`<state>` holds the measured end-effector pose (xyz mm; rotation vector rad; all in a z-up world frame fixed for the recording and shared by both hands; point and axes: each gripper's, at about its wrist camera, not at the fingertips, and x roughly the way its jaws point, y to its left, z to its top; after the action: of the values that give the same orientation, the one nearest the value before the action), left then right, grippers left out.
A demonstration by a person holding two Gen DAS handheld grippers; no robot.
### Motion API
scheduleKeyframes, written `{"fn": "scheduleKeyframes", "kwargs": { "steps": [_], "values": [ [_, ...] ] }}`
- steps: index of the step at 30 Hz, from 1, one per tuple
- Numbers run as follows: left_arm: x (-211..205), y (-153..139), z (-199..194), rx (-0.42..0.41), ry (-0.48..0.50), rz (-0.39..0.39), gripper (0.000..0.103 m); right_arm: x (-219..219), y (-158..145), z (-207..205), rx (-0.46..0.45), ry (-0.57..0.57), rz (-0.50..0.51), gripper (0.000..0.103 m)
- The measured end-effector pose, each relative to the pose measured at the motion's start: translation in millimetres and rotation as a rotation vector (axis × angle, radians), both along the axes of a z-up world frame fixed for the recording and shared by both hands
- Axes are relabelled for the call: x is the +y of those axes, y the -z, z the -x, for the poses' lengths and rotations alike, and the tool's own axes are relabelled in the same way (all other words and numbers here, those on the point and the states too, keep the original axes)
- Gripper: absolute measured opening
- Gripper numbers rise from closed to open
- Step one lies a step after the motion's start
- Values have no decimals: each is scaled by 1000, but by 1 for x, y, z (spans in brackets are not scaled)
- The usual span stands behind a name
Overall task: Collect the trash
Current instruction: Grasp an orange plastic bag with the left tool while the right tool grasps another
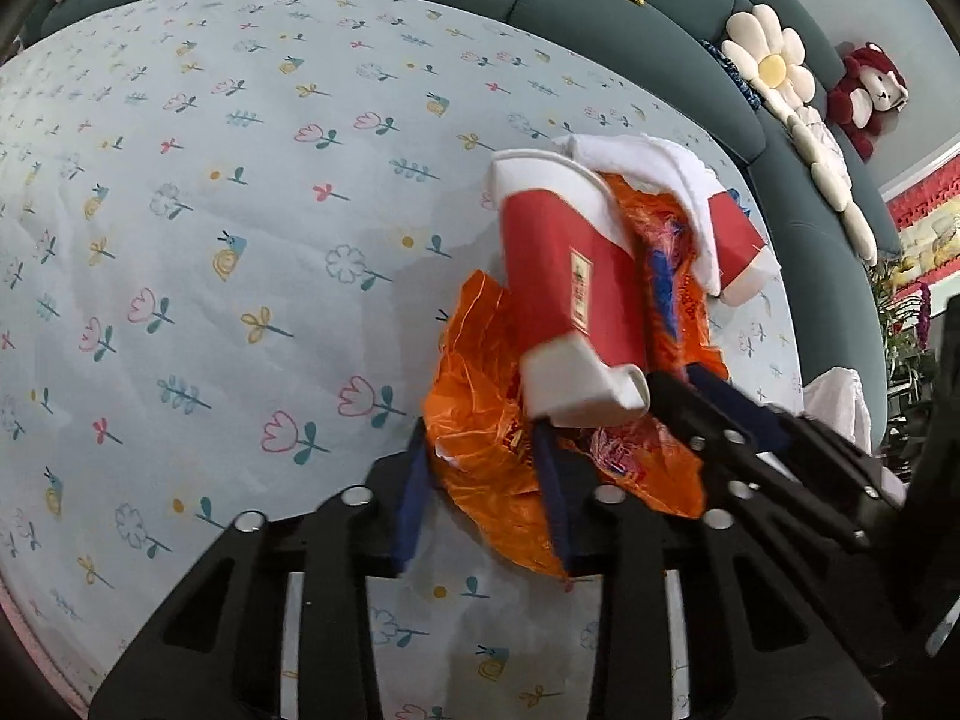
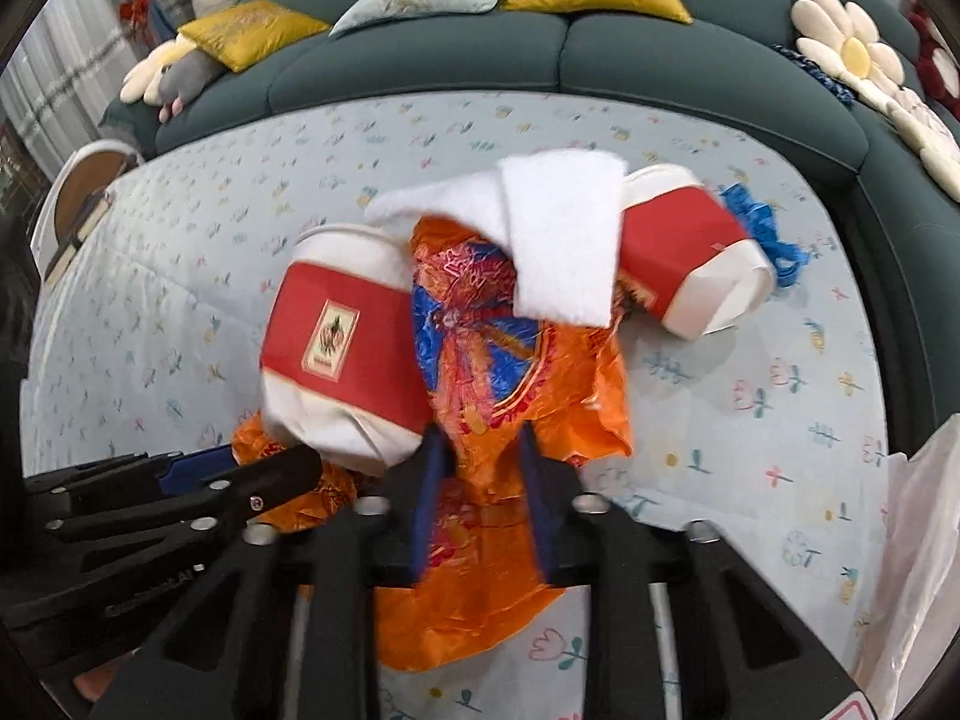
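An orange foil wrapper (image 1: 480, 414) (image 2: 480, 420) lies crumpled on the floral sheet, with two red-and-white paper cups and a white tissue on it. The near cup (image 1: 570, 294) (image 2: 342, 354) lies on its side; the far cup (image 1: 735, 240) (image 2: 690, 252) lies under the tissue (image 1: 654, 180) (image 2: 564, 240). My left gripper (image 1: 483, 492) is shut on the wrapper's near edge. My right gripper (image 2: 480, 498) is shut on another part of the wrapper. Each gripper shows in the other's view, the right (image 1: 780, 450) and the left (image 2: 180, 492).
The floral sheet (image 1: 210, 240) covers a wide flat surface ringed by a dark teal sofa (image 2: 540, 60) with yellow and grey cushions, flower pillows and plush toys. A blue scrap (image 2: 762, 228) lies beyond the far cup. A thin white plastic bag (image 2: 918, 540) (image 1: 840, 402) sits at the right.
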<state>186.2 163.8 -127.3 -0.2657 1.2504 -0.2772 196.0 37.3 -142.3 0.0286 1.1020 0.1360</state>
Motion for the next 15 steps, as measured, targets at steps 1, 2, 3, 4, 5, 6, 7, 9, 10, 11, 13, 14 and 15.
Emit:
{"fn": "scheduleKeyframes", "kwargs": {
  "steps": [1, 2, 3, 4, 5, 6, 7, 9, 10, 11, 13, 14, 15],
  "values": [
    [0, 0, 1, -4, 3, 4, 26, 2, 1, 1, -2, -3, 10, 17],
    [-1, -1, 3, -9, 4, 2, 23, 4, 0, 2, -9, -8, 20, 16],
    [-1, -3, 5, -16, 6, 2, 19, 5, -1, 3, -13, -13, 24, 15],
    [-1, -4, 6, -20, 5, 3, 18, 7, -3, 5, -20, -18, 26, 11],
    [-1, -6, 8, -26, 2, 1, 16, 6, -5, 7, -25, -23, 26, 11],
    [0, -9, 11, -32, -1, 2, 15, 7, -9, 9, -32, -28, 25, 11],
    [1, -11, 13, -36, -4, 2, 15, 8, -12, 11, -39, -33, 20, 11],
    [2, -18, 18, -49, -12, 0, 14, 6, -23, 15, -57, -38, 8, 11],
    [2, -21, 17, -54, -15, 0, 14, 6, -28, 17, -67, -40, 0, 11],
    [4, -24, 19, -60, -18, -1, 14, 6, -33, 18, -75, -41, -5, 11],
    [5, -33, 23, -77, -27, -5, 13, 5, -47, 22, -101, -42, -16, 10],
    [6, -38, 26, -87, -31, -6, 13, 5, -51, 24, -111, -42, -22, 10],
    [6, -42, 28, -95, -33, -7, 13, 4, -58, 27, -124, -42, -30, 10]
  ]
}}
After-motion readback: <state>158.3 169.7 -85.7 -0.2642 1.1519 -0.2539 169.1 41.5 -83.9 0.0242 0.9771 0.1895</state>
